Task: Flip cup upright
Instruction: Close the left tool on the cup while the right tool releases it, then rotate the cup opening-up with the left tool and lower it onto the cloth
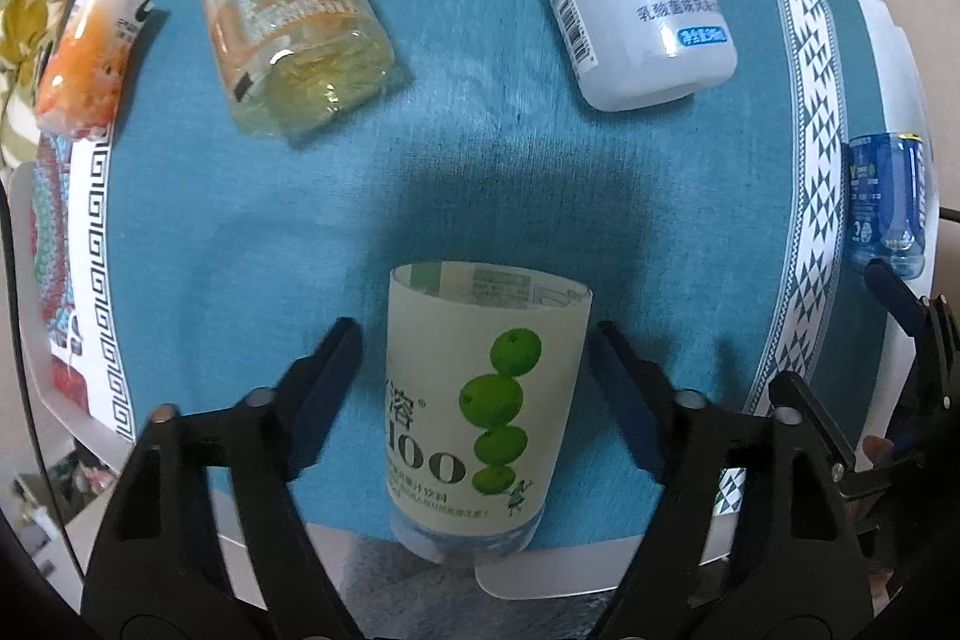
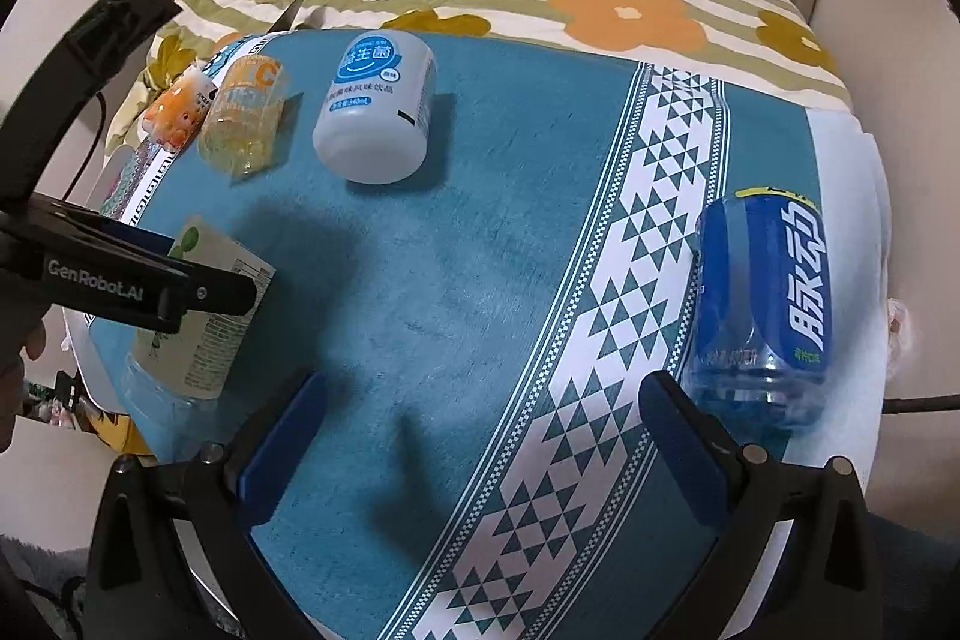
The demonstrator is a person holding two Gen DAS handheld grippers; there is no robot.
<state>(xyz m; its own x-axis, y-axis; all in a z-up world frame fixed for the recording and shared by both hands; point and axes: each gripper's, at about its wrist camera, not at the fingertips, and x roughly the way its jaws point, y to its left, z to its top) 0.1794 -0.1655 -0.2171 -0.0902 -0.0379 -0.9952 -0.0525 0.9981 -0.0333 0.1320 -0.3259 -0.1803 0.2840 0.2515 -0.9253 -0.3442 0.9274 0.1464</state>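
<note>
The cup, a cut-down clear plastic bottle wrapped in a pale label printed with green fruit (image 1: 486,400), lies on its side on the teal woven cloth (image 1: 456,160), at the near edge of it. In the left wrist view it sits directly between the spread black fingers of the left gripper (image 1: 477,358), which is released, with a gap on either side and no contact that I can see. Its long axis runs along the fingers: the open cut rim points away from the camera and the moulded base points back toward it, overhanging the cloth's near edge. The jaws therefore straddle the cup across its width, and closing them would pinch the label wall.

In the right wrist view the same cup (image 2: 204,316) lies far to the left, partly hidden behind the left gripper's black body. The right gripper (image 2: 480,430) is also released, holding nothing, over bare cloth and well apart from the cup. A blue bottle-cut cup (image 2: 762,304) lies just beside its right finger. The left gripper is plainly nearer; I judge the flip falls to it.
</note>
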